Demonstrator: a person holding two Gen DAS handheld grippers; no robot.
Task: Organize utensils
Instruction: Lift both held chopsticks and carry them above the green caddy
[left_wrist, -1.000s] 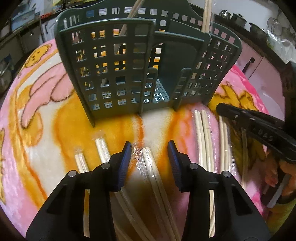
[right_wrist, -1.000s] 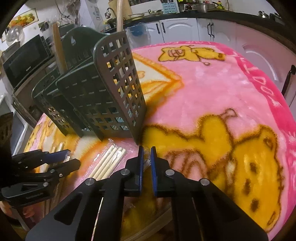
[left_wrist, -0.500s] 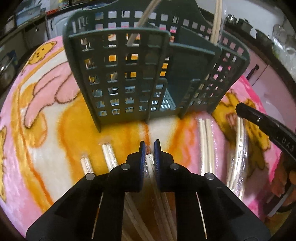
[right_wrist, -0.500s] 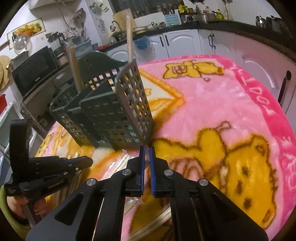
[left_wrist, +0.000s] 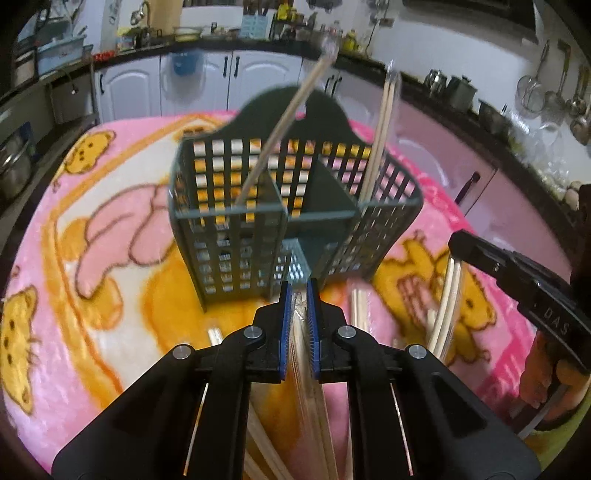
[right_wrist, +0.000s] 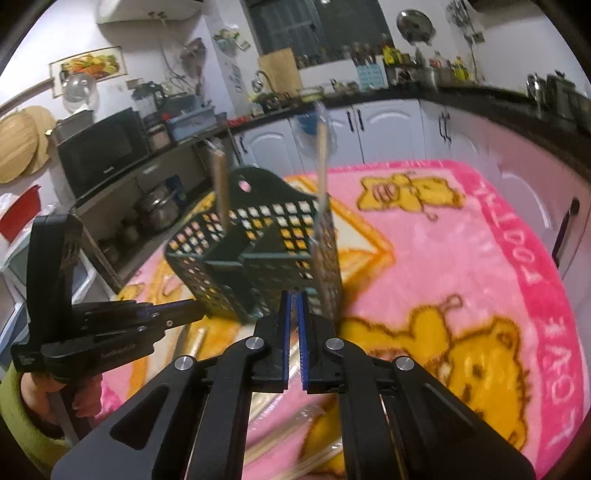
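step: carrying chopsticks to basket (left_wrist: 288, 221) | left gripper (left_wrist: 298, 295) clamped on wrapped chopsticks (left_wrist: 301, 332) | right gripper (right_wrist: 293, 299) fingers nearly together, contents unclear | next: tip upright, lower into compartment

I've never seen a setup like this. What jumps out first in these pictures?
Probably the bright pink cartoon-bear blanket covering the table. In its middle stands a dark green slotted utensil caddy with wrapped chopsticks sticking up. In front, the left gripper is clamped on another wrapped pair, and the right gripper on one too.
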